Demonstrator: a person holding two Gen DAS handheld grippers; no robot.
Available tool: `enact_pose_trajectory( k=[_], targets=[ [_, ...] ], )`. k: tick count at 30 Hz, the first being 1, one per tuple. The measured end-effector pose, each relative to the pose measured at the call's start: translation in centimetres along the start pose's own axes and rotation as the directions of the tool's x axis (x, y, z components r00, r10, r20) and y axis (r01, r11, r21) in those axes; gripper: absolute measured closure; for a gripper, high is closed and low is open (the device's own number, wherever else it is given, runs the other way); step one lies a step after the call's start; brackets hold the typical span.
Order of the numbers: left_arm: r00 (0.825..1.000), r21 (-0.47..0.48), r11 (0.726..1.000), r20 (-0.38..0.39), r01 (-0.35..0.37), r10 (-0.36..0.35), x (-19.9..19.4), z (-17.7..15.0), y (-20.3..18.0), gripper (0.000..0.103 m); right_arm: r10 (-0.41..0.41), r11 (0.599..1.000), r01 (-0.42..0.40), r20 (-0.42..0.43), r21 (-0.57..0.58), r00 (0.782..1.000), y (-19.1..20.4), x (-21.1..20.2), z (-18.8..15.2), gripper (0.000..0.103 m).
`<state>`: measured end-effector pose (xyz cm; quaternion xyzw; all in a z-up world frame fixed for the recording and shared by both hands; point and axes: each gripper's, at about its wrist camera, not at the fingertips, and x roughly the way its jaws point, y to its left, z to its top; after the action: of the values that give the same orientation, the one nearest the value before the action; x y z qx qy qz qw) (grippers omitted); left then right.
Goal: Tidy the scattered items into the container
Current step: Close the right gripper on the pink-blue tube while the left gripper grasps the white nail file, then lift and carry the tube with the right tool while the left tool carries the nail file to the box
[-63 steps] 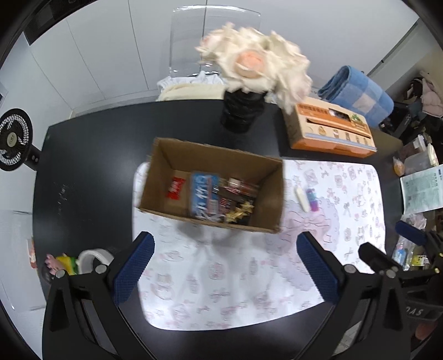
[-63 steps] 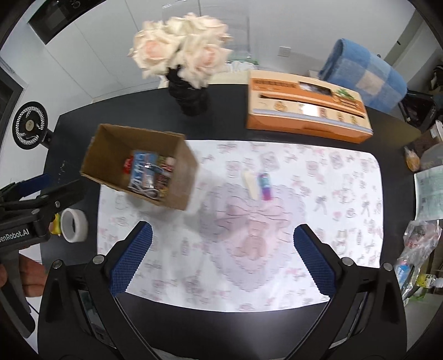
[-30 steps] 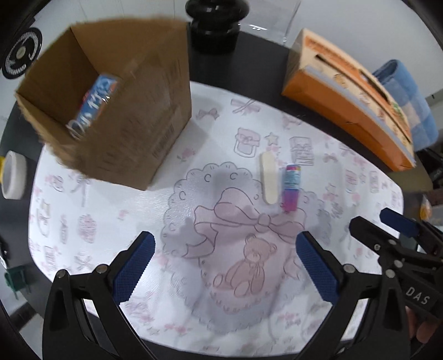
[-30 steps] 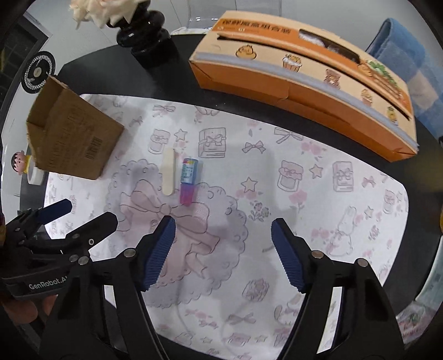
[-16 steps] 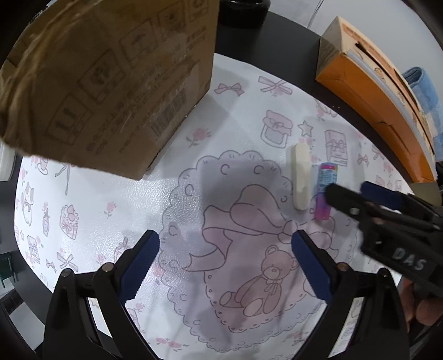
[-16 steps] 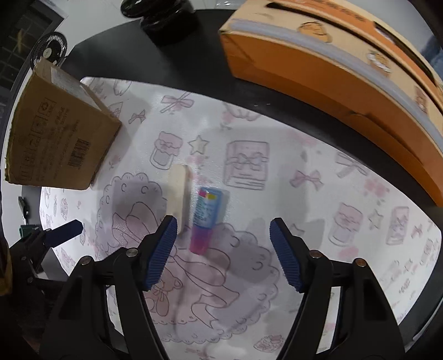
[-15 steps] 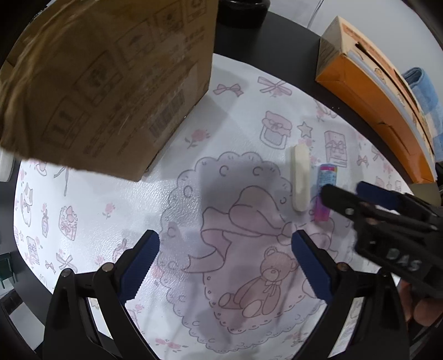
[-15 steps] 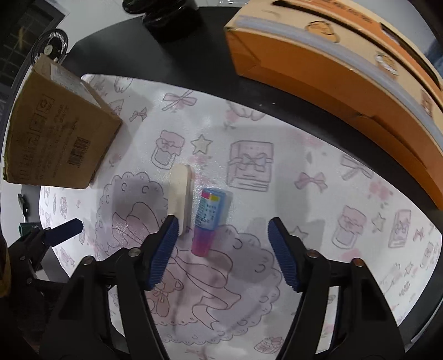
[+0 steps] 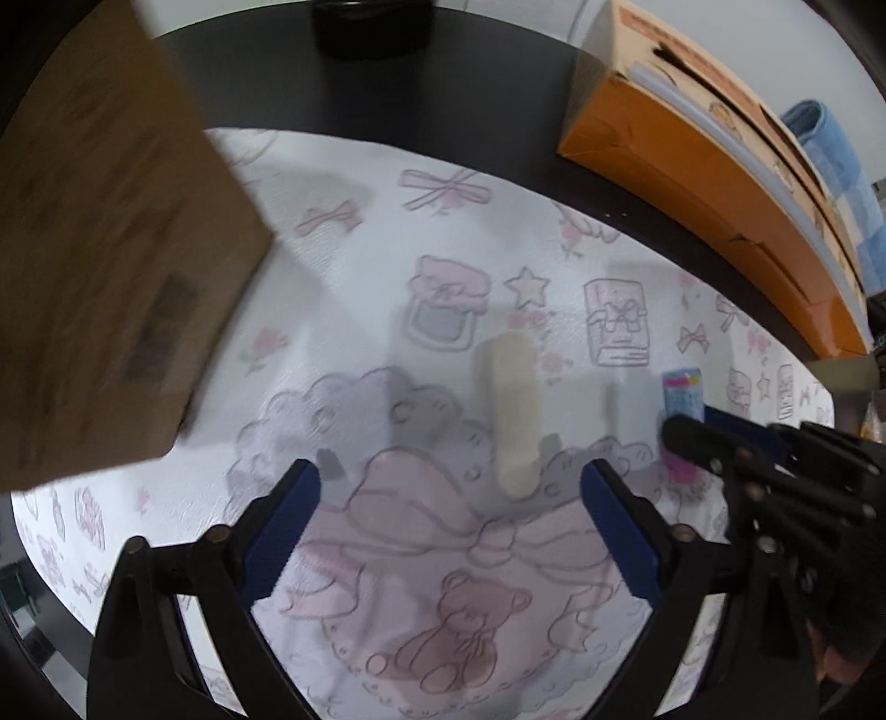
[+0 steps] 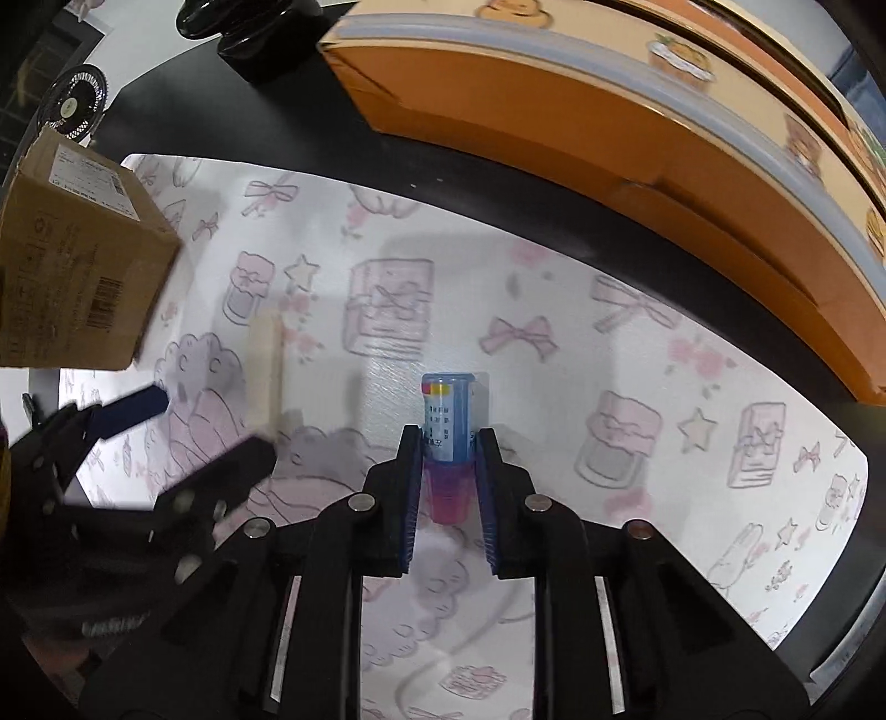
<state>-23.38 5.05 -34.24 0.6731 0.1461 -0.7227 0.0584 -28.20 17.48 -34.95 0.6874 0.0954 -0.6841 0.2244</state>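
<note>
Left wrist view
Jaws, left gripper (image 9: 448, 487): spread wide, nothing between them; low over the patterned mat (image 9: 343, 310).
Cream stick (image 9: 512, 412): flat on the mat, its near end between the two blue pads (image 9: 282, 531), touching neither.
Right gripper (image 9: 686, 437): enters from the right edge; jaw gap hidden from this side.
Blue-and-pink tube (image 9: 682, 390): only its blue end shows, past the right gripper's tip.
Cardboard box (image 9: 105, 288): fills the left side, blurred, outer wall only; contents not visible.
Orange carton (image 9: 720, 183): on the black table (image 9: 470, 94) beyond the mat.

Right wrist view
Jaws, right gripper (image 10: 448, 443): drawn narrow and pressed against both sides of the blue-and-pink tube (image 10: 446, 421); the tube lies on the mat (image 10: 554, 288), blue end pointing away, pink end back between the pads.
Cream stick (image 10: 266, 371): on the mat left of the tube, apart from it.
Left gripper (image 10: 188, 426): blurred, at the left, its fingers either side of the stick's near end.
Cardboard box (image 10: 72, 266): stands at the mat's left edge, printed wall and barcode legible here.
Seen only here: a small fan (image 10: 75, 108) and a black vase base (image 10: 255, 27), far left.
</note>
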Motion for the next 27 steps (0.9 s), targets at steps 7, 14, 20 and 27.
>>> enact_pose_trajectory(
  k=[7,14,20,27],
  targets=[
    [0.996,0.043,0.995,-0.008,-0.092,0.093,0.6,0.5,-2.0,0.031,0.005,1.000,-0.005,-0.012,0.011,1.000,-0.7,-0.3,-0.2,0.083],
    [0.992,0.064,0.990,0.015,-0.126,0.125,0.6,0.3,-3.7,0.055,0.007,1.000,-0.007,-0.012,-0.001,1.000,-0.6,-0.4,0.0,0.083],
    [0.993,0.068,0.991,0.021,-0.115,0.114,0.4,-0.2,-4.9,0.087,0.019,1.000,-0.019,-0.008,0.011,1.000,-0.6,-0.5,0.0,0.083],
    [0.998,0.062,0.997,-0.029,-0.055,0.057,0.4,-1.4,-4.7,0.087,0.033,0.999,-0.033,-0.022,0.022,0.999,-0.4,-0.6,-0.6,0.083]
  ],
)
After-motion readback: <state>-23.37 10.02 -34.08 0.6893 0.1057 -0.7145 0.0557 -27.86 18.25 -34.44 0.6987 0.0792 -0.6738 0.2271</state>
